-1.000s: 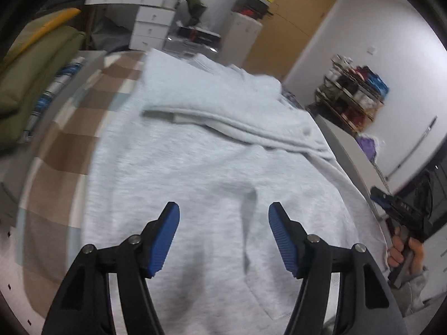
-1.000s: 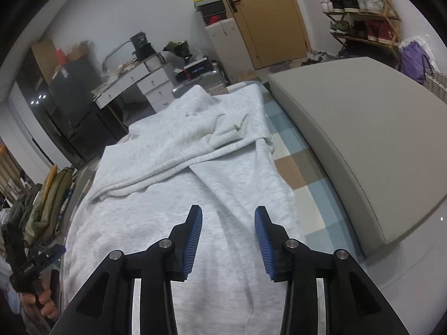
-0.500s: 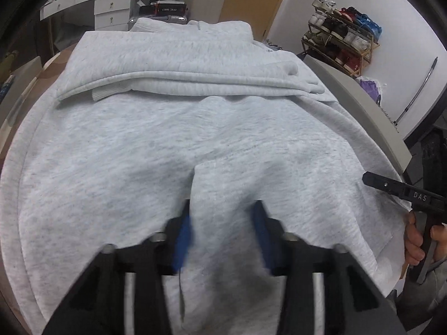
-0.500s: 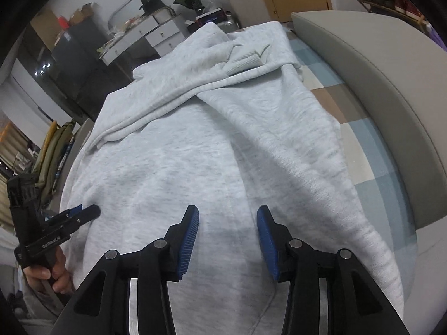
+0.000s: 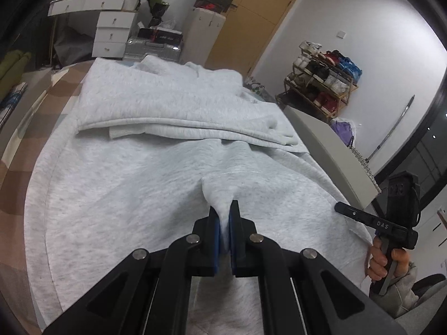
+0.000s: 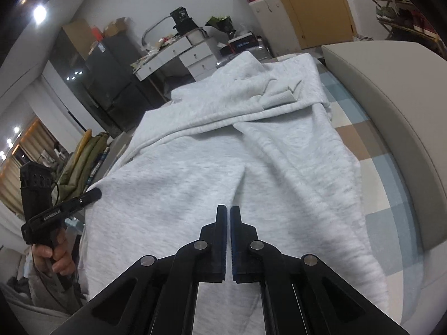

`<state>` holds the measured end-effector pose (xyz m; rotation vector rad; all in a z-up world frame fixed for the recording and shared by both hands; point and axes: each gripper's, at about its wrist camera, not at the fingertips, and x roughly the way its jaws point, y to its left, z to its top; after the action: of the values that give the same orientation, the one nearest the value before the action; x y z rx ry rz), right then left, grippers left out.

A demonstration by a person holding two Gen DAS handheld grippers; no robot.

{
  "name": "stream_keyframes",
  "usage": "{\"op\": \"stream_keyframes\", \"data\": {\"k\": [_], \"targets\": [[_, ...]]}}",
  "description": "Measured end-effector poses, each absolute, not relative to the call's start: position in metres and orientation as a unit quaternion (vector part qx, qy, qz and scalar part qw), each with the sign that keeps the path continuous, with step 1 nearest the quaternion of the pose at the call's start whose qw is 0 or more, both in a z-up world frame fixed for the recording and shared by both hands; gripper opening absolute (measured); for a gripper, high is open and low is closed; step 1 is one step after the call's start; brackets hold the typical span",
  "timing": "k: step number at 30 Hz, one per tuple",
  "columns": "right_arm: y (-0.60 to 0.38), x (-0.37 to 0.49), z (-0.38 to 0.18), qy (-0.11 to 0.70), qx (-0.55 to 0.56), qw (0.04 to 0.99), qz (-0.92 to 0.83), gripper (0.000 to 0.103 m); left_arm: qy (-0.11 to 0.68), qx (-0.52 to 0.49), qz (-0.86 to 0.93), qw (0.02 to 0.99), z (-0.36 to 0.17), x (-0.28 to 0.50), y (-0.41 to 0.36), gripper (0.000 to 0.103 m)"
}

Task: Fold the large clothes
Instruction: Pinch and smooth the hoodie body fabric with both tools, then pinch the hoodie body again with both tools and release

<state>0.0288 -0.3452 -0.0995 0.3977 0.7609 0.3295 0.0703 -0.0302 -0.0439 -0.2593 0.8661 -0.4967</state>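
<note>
One pale grey sweatshirt [image 5: 134,184] lies spread flat across the bed [image 6: 371,150], its two sleeves folded crosswise over the upper body, so two ribbed cuffs show, one toward each side of the garment. The left gripper [image 5: 223,217] has pinched a ridge of the sweatshirt's fabric between its blue pads, the cloth rising in a small peak from the closed jaws. The right gripper [image 6: 226,217] has its jaws drawn nearly together over the sweatshirt's lower part; a crease runs up from their tips, but whether cloth is caught between the pads I cannot tell. Each gripper is held by one hand: the right hand [image 5: 387,262] shows at the sweatshirt's right edge in the left wrist view, the left hand [image 6: 54,259] at its left edge in the right wrist view. Under the sweatshirt the bed cover is checked in brown, cream and pale blue. Right of the sweatshirt runs one grey padded headboard [image 6: 391,89]. Beyond the sweatshirt's far end stand one white desk with drawers [image 5: 109,28], cluttered on top, one silver suitcase [image 5: 153,50], one narrow white cabinet [image 5: 205,36] with stacked boxes on it, and one wooden door [image 5: 259,14]. Right of the door, past the headboard, one shoe rack [image 5: 321,83] stands against the white wall. Left of the sweatshirt lie olive-green cushions [image 6: 83,156].
</note>
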Motion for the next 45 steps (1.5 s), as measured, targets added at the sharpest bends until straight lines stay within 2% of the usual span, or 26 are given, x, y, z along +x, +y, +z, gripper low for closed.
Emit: {"op": "stream_keyframes", "data": {"k": [3, 6, 10, 11, 13, 14, 15, 16, 18, 20, 22, 25, 26, 29, 30, 32, 34, 39, 40, 41, 43, 45], "targets": [[-0.342, 0.034, -0.113, 0.403, 0.186, 0.884, 0.147, 0.002, 0.461, -0.101, -0.207, 0.857, -0.073, 0.08, -0.035, 0.001], [-0.339, 0.033, -0.117, 0.42, 0.173, 0.88, 0.138, 0.006, 0.47, -0.078, -0.197, 0.857, -0.081, 0.074, -0.045, 0.002], [-0.338, 0.036, -0.12, 0.43, 0.175, 0.875, 0.14, 0.019, 0.467, -0.084, -0.201, 0.857, -0.076, 0.073, -0.044, 0.008], [-0.337, 0.037, -0.121, 0.433, 0.175, 0.873, 0.142, 0.02, 0.469, -0.086, -0.201, 0.856, -0.076, 0.073, -0.043, 0.008], [-0.331, 0.039, -0.121, 0.435, 0.169, 0.873, 0.143, 0.02, 0.471, -0.096, -0.201, 0.854, -0.078, 0.074, -0.042, 0.008], [-0.329, 0.039, -0.119, 0.431, 0.167, 0.875, 0.143, 0.007, 0.467, -0.103, -0.201, 0.855, -0.076, 0.073, -0.039, 0.007], [-0.327, 0.037, -0.115, 0.42, 0.161, 0.882, 0.139, 0.003, 0.46, -0.108, -0.202, 0.858, -0.073, 0.071, -0.036, 0.006], [-0.326, 0.032, -0.107, 0.401, 0.159, 0.89, 0.148, 0.002, 0.45, -0.112, -0.207, 0.862, -0.066, 0.068, -0.033, 0.003], [-0.325, 0.019, -0.086, 0.353, 0.162, 0.904, 0.18, 0.002, 0.422, -0.118, -0.227, 0.87, -0.048, 0.059, -0.03, 0.002], [-0.328, 0.014, -0.075, 0.34, 0.162, 0.909, 0.181, 0.002, 0.408, -0.118, -0.232, 0.875, -0.035, 0.056, -0.028, 0.002], [-0.331, 0.019, -0.081, 0.36, 0.158, 0.905, 0.164, 0.002, 0.413, -0.108, -0.214, 0.879, -0.037, 0.059, -0.021, 0.002], [-0.334, 0.031, -0.109, 0.426, 0.142, 0.887, 0.111, 0.002, 0.467, -0.088, -0.141, 0.869, -0.069, 0.072, -0.006, 0.002], [-0.336, 0.031, -0.114, 0.437, 0.143, 0.883, 0.099, 0.007, 0.476, -0.092, -0.135, 0.864, -0.076, 0.071, -0.002, 0.002], [-0.34, 0.028, -0.115, 0.434, 0.151, 0.884, 0.088, 0.011, 0.458, -0.101, -0.146, 0.871, -0.07, 0.059, 0.004, 0.003], [-0.34, 0.026, -0.112, 0.428, 0.152, 0.886, 0.091, 0.013, 0.448, -0.098, -0.148, 0.876, -0.065, 0.056, 0.003, 0.006], [-0.34, 0.025, -0.105, 0.415, 0.154, 0.892, 0.096, 0.022, 0.433, -0.094, -0.143, 0.885, -0.055, 0.056, 0.004, 0.035], [-0.338, 0.025, -0.103, 0.409, 0.159, 0.893, 0.104, 0.027, 0.421, -0.099, -0.13, 0.892, -0.05, 0.067, 0.0, 0.045], [-0.327, 0.026, -0.102, 0.411, 0.152, 0.892, 0.112, 0.028, 0.428, -0.098, -0.128, 0.889, -0.07, 0.12, -0.017, 0.044], [-0.328, 0.024, -0.102, 0.411, 0.153, 0.891, 0.115, 0.03, 0.444, -0.077, -0.117, 0.885, -0.08, 0.128, -0.022, 0.041], [-0.328, 0.024, -0.103, 0.412, 0.154, 0.891, 0.114, 0.031, 0.462, -0.06, -0.103, 0.879, -0.089, 0.132, -0.027, 0.033], [-0.332, 0.022, -0.105, 0.417, 0.15, 0.891, 0.102, 0.037, 0.455, -0.039, -0.095, 0.885, -0.093, 0.129, -0.028, 0.031], [-0.335, 0.024, -0.107, 0.423, 0.147, 0.889, 0.093, 0.037, 0.455, -0.02, -0.088, 0.886, -0.093, 0.125, -0.028, 0.032]]}}
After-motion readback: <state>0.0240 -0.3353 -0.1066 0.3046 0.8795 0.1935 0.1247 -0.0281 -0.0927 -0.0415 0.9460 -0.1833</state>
